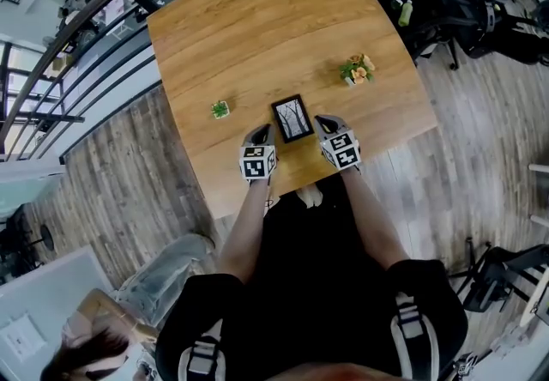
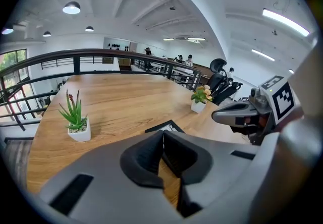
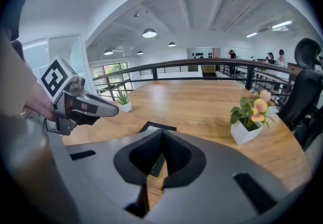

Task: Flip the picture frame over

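A black picture frame (image 1: 292,118) lies flat on the wooden table (image 1: 274,19) near its front edge, showing a tree picture face up. My left gripper (image 1: 264,136) hovers just left of the frame, jaws shut with nothing between them. My right gripper (image 1: 327,123) hovers just right of it, also shut and empty. Neither touches the frame. In the left gripper view the frame (image 2: 167,127) peeks out just beyond the closed jaws (image 2: 162,136), with the right gripper (image 2: 224,115) off to the right. In the right gripper view the frame (image 3: 157,128) lies ahead of the closed jaws (image 3: 162,136).
A small green plant in a white pot (image 1: 220,110) stands left of the frame. A pot of orange flowers (image 1: 357,70) stands at the right. A black railing (image 1: 103,19) runs behind the table, and office chairs (image 1: 463,2) stand at the far right.
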The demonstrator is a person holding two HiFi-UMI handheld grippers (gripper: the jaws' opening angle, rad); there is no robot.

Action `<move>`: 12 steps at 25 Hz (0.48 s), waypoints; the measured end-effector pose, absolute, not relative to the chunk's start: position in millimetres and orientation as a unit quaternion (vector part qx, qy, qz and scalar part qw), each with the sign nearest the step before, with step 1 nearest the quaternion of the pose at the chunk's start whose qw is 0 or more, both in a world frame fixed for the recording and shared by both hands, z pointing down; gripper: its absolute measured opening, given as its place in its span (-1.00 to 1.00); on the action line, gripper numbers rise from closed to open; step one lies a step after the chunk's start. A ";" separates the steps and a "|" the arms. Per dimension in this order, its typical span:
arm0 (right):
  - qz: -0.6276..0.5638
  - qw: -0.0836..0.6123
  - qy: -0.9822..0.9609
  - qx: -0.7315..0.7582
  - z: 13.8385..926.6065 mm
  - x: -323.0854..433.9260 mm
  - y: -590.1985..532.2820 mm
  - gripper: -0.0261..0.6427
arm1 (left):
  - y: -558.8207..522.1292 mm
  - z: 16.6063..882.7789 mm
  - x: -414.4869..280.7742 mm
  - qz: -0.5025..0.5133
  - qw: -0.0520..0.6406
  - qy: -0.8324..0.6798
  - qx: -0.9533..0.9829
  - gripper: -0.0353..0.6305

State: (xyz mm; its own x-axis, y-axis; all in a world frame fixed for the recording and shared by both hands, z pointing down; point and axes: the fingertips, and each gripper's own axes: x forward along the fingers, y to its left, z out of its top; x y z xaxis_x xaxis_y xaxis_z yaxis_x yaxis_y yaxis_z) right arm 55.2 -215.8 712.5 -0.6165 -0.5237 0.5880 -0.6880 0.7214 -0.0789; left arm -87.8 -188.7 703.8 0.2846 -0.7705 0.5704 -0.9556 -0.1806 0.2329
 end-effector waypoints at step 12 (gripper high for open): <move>0.136 0.274 -0.883 0.356 707.5 62.5 -208.8 -0.90 | -185.8 689.6 -90.0 0.156 0.256 -0.569 0.766 -0.82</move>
State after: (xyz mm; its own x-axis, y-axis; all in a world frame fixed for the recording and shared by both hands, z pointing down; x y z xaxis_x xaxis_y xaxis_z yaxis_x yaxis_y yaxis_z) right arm 62.5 -208.8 707.5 -0.5968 -0.5539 0.5806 -0.7032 0.7095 -0.0459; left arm -90.0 -185.8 689.6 0.3035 -0.7917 0.5302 -0.9514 -0.2209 0.2147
